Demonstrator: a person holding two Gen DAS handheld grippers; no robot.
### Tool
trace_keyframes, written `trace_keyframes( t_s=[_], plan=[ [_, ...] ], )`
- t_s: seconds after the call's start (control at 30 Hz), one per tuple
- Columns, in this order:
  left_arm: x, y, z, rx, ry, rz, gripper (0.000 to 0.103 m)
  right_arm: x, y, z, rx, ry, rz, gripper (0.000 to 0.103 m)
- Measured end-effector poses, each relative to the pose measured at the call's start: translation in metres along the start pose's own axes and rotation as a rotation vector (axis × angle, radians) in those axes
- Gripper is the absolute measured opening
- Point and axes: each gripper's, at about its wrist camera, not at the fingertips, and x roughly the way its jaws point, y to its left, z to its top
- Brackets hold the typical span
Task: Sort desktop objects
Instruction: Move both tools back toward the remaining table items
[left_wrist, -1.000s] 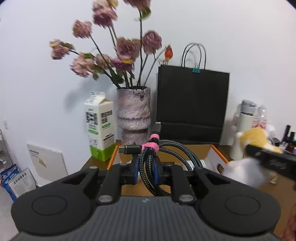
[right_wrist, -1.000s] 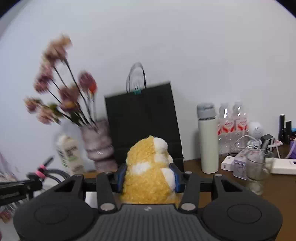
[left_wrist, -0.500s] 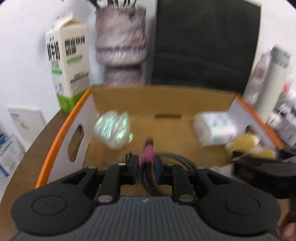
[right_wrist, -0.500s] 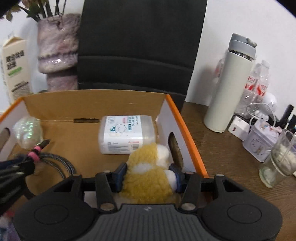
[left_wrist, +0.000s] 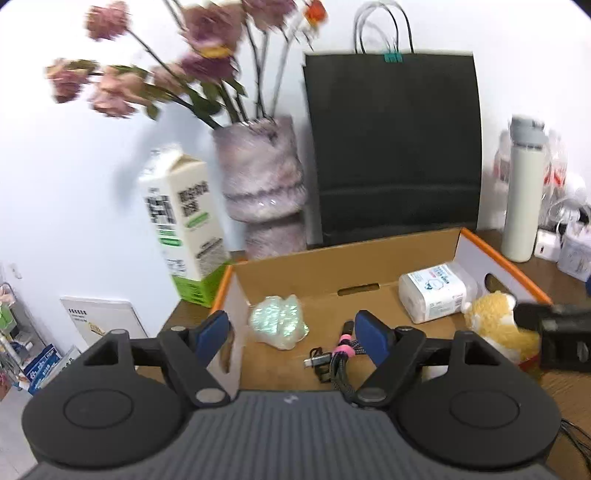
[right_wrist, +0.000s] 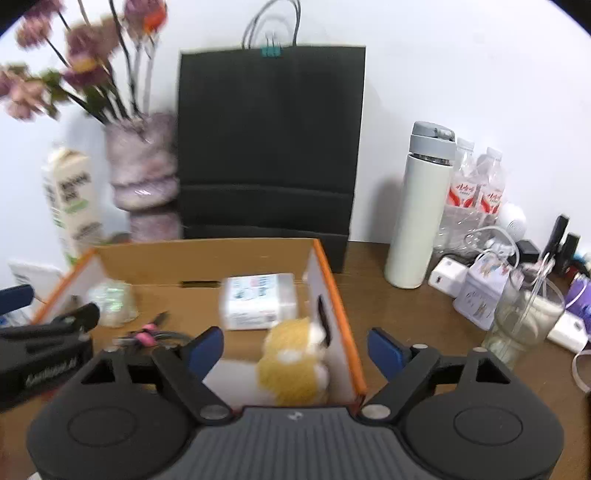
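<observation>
Cardboard box with orange rims sits on a brown desk, open top; four things lie inside. Coiled braided cable with pink tie lies on the box floor between the left gripper fingers, touching neither pad as far as can be seen; left jaws are opening, spread wide, released. Yellow-and-white plush toy rests in the box's right near corner against the right wall; right gripper jaws are opening, pads well apart on either side of the plush, not pressing it; released. White wipes pack lies toward the back right; iridescent crumpled lump lies toward the left wall, what it is cannot be told. Behind the box: milk carton, mottled vase with pink flowers, black paper bag, white flask; bottles, charger and a glass stand on the right. Both views are motion-blurred, flowers and carton print unreadable; the cable's lower coil is cut off by the left gripper body; the plush's base is hidden behind the right gripper body; in the left view the right gripper's tip covers part of the plush.
</observation>
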Motion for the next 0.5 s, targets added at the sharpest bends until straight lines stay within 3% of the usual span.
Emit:
trace_keyframes(
  t_s=[0.13, 0.23, 0.37, 0.5],
  plan=[
    [-0.031, 0.016, -0.002, 0.011, 0.01, 0.037, 0.078, -0.032, -0.001, -0.019, -0.022, -0.027, 0.031, 0.088],
    [-0.072, 0.034, -0.019, -0.033, -0.008, 0.009, 0.087, -0.061, -0.003, -0.037, 0.004, -0.051, 0.092, 0.09],
    [-0.124, 0.044, -0.067, -0.08, -0.025, -0.026, 0.092, -0.097, -0.005, -0.077, 0.036, -0.052, 0.188, 0.09],
    [-0.157, 0.035, -0.119, -0.06, -0.033, 0.054, 0.093, -0.121, -0.001, -0.123, 0.013, -0.043, 0.189, 0.09]
  ],
)
